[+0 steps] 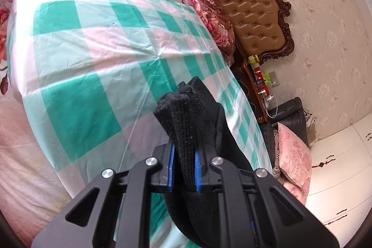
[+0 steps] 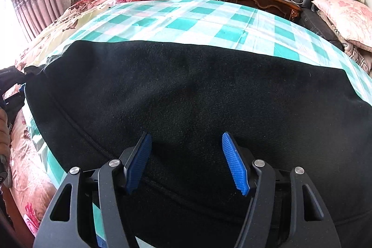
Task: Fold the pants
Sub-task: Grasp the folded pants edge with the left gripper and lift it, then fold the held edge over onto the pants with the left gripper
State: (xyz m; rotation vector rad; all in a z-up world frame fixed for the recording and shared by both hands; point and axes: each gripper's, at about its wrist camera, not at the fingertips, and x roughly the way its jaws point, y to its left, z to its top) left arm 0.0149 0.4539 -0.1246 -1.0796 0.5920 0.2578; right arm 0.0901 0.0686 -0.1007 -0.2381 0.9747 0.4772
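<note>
The left gripper (image 1: 183, 169) is pinching the black pants (image 2: 197, 94) tight, the right gripper (image 2: 186, 162) is hanging open over them, and a hard pull could be messing up the fold.

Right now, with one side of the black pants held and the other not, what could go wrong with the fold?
1. The left gripper pinches a thick bunch of the pants; some layers may slip out when it is lifted.
2. The right gripper has its jaws open over flat cloth, gripping nothing, so a pull from the left alone could skew the fold.
3. The checked sheet looks smooth, so the pants may slide.
</note>
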